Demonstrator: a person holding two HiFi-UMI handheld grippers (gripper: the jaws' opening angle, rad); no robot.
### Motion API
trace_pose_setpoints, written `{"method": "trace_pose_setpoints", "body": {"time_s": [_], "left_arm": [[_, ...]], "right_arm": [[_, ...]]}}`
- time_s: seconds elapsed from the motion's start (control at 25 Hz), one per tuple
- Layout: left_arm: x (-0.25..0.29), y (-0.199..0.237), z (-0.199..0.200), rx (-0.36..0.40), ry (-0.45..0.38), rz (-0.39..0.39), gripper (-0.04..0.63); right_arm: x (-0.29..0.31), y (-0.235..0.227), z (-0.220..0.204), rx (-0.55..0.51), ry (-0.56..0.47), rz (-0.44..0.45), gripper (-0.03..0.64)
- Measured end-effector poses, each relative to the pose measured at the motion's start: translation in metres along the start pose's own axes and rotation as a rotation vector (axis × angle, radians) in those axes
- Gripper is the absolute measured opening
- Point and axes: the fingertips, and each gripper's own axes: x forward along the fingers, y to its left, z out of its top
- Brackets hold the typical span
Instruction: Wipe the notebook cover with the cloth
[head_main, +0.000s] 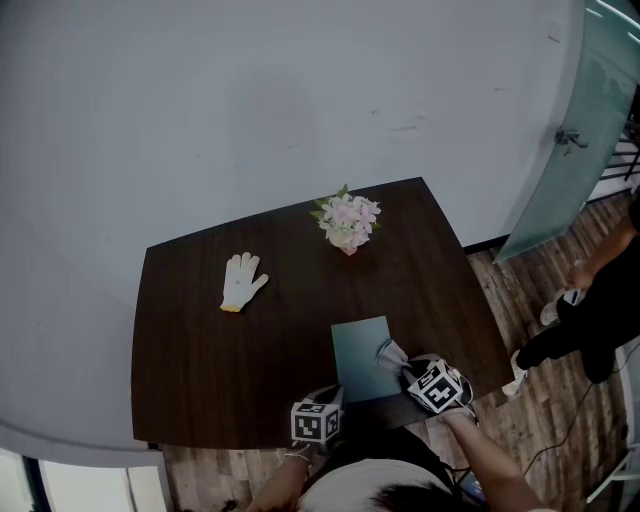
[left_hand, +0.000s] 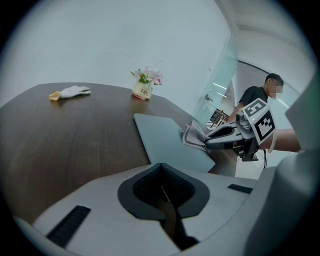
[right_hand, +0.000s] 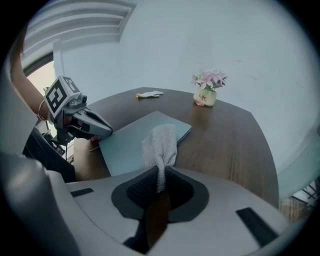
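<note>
Dark wood fills the middle of the head view: a table (head_main: 200, 350) with a curved front edge, pushed up against a pale grey wall (head_main: 250, 100). Off to the right, plank flooring (head_main: 500, 290), a frosted glass door (head_main: 570, 130), and a person in dark clothes (head_main: 590, 320) standing well clear of the table's right edge.

Up at the far edge by the wall, a small pot of pink flowers (head_main: 347, 222). Left of it, well apart, a white glove (head_main: 241, 281) lies flat. A broad stretch of dark wood runs between the glove and the front edge, wide room on that left side.

Now the action, down at the near edge. The notebook (head_main: 362, 355), a grey-blue cover, lies flat. Its long axis runs from the person toward the wall, and its near short end is right by the table's front edge.

The right gripper (head_main: 405, 368) comes in from the notebook's right. Its jaws are pinched tight on the cloth (right_hand: 161, 145), which bunches out of them and rests on the cover by the right long edge.

The left gripper (head_main: 335, 393) sits just beside the notebook's near left corner, with its jaws pressed together and nothing between them.
</note>
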Motion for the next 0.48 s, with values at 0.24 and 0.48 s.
{"method": "trace_pose_setpoints", "body": {"time_s": [0.24, 0.48], "left_arm": [[-0.001, 0.000, -0.001, 0.004, -0.003, 0.002, 0.018], [-0.001, 0.000, -0.002, 0.005, -0.007, -0.002, 0.018]], "right_arm": [[-0.014, 0.003, 0.023, 0.051, -0.102, 0.003, 0.049], [-0.021, 0.023, 0.053, 0.015, -0.181, 0.041, 0.049]]}}
